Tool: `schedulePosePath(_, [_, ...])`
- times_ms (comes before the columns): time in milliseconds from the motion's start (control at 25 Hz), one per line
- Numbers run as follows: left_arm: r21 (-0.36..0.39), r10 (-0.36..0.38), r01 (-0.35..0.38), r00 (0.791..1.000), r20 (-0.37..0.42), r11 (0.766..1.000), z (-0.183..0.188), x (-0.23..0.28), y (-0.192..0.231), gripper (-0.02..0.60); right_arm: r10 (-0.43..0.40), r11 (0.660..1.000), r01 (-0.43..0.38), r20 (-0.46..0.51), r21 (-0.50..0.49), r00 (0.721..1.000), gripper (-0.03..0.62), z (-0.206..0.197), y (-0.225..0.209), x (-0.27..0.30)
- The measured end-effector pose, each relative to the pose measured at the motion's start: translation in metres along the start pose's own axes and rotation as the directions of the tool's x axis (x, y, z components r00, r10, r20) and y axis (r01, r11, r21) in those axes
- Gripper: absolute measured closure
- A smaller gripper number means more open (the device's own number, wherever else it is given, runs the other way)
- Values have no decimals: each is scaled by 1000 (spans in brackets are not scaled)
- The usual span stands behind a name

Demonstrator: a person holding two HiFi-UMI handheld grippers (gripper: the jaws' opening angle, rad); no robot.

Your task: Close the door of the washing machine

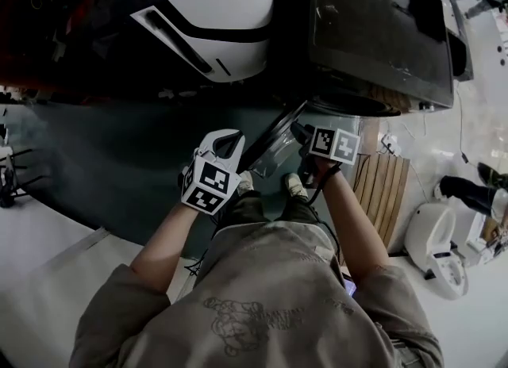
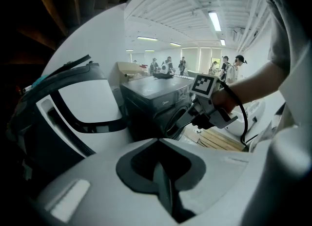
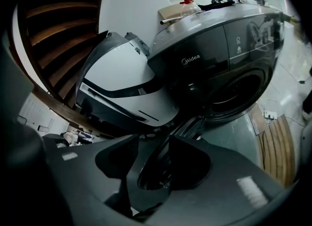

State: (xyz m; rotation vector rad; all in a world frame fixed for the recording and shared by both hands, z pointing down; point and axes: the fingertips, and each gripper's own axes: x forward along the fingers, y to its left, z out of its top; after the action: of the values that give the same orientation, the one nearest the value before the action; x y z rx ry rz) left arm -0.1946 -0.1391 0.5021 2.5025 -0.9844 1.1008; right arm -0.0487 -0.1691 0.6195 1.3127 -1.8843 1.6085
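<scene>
Right jaws first: on my right gripper they are closed down onto the free edge of the door. Its dark ring fills the gap between them in the right gripper view, so I take this as a real pinch and not just a touch. On my left gripper the jaws are pressed together on nothing, and it hangs just beside the door at its 9 o'clock side.

In the head view the washing machine sits at 1 o'clock from me. Its door stands wide open, swung out toward my feet at the middle of the frame, and the round mouth is in shadow behind it.

I judge the step in hand to be the swing itself, barely under way. To do it well I should carry the rim along its own arc, up toward 1 o'clock. The hinge should set the path, and I should not drag the door straight across or twist my wrist against it. Near the mouth the pinched jaws would get caught between door and front panel. There I should let go and finish with a flat push on the door face until the latch takes.

My left gripper has no job here, so it should stay out at 9 o'clock, clear of the closing gap. The white curved shell at 11 o'clock leaves that side tight, so I keep my elbows in
</scene>
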Motion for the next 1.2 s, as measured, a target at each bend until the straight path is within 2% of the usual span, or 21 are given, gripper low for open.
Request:
schedulePosePath(200, [-6, -81, 81, 997, -8, 997, -18, 13, 10, 581, -58, 997, 58, 6, 50, 998, 370, -12, -2, 21])
schedulePosePath(360, [-42, -106, 105, 994, -19, 994, -31, 19, 18, 581, -86, 991, 85, 2, 99, 996, 375, -20, -6, 39])
schedulePosePath(480, [-61, -105, 103, 994, -29, 993, -38, 19, 22, 581, -102, 988, 103, -13, 113, 995, 376, -27, -10, 52])
schedulePosePath(680, [-133, -90, 86, 996, -28, 987, -51, 14, 27, 581, -161, 986, 164, -65, 37, 985, 375, -41, -18, 69])
schedulePosePath(800, [-166, -86, 79, 996, -36, 983, -62, 12, 23, 581, -174, 984, 177, -84, 27, 981, 375, -47, -20, 77])
schedulePosePath(1000, [-173, -86, 76, 995, -50, 982, -73, 10, 19, 581, -145, 983, 156, -122, 92, 982, 370, -56, -15, 92])
schedulePosePath(1200, [-176, -85, 74, 995, -57, 982, -79, 8, 17, 581, -170, 974, 188, -140, 130, 975, 374, -65, -18, 102])
